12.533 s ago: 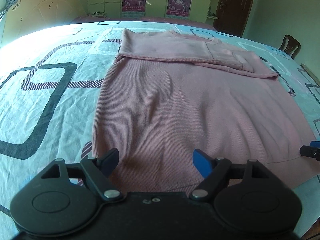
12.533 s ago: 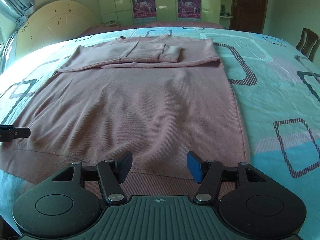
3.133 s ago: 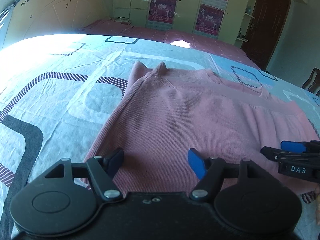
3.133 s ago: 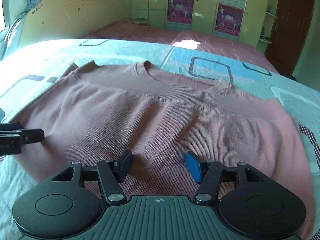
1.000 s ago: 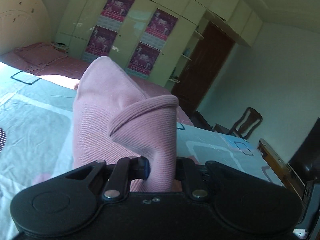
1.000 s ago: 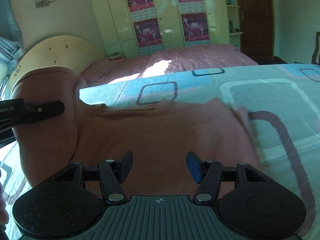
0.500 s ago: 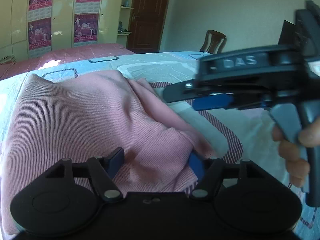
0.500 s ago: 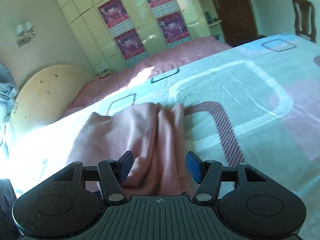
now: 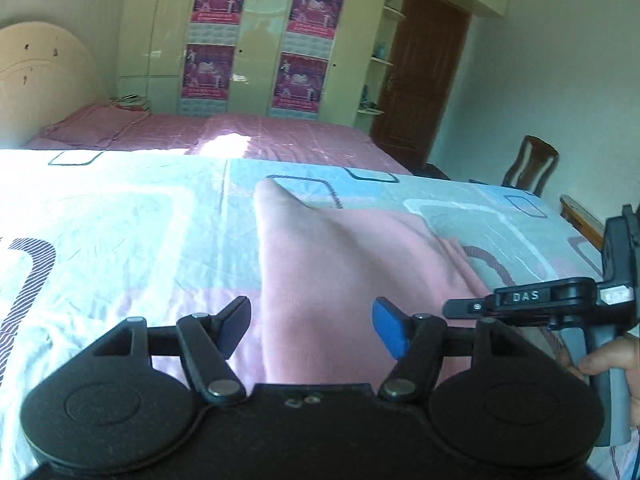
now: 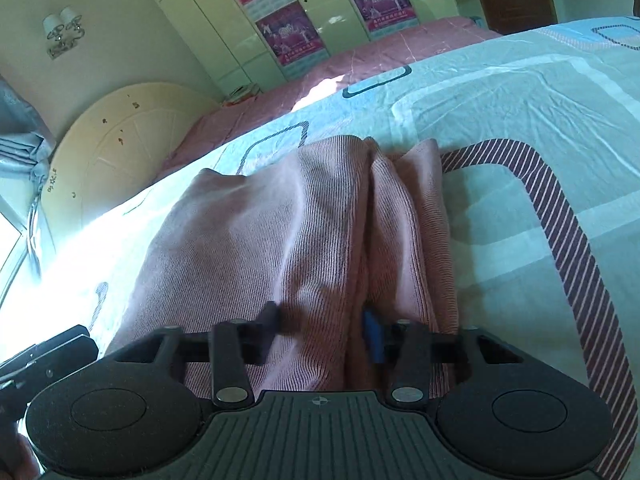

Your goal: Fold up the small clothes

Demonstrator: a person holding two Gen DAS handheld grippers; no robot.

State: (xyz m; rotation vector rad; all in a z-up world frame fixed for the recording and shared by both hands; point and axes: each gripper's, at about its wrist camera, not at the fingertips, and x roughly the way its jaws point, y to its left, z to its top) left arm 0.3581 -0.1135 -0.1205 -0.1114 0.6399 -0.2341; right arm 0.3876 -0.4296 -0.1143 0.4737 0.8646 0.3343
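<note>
Sweater [image 10: 304,232] (pink) between right gripper [image 10: 322,330] fingers

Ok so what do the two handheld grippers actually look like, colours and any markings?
Both are matte black plastic. The left gripper has one black finger pad and one blue, on linkage arms with silver pivot bolts and round housings. The right gripper matches, plus a ribbed top plate with a crosshair mark. Seen from the left camera, it reads "DAS" and has a grey handle.

The folded sweater [image 10: 304,232] lies on the bed [image 10: 520,92]. The left gripper [image 9: 311,326] is above its near edge, and the right gripper [image 10: 322,328] is to the right of it. Behind the bed stand a wardrobe [image 9: 256,40], a door [image 9: 424,76] and, further right, a chair [image 9: 530,166].
</note>
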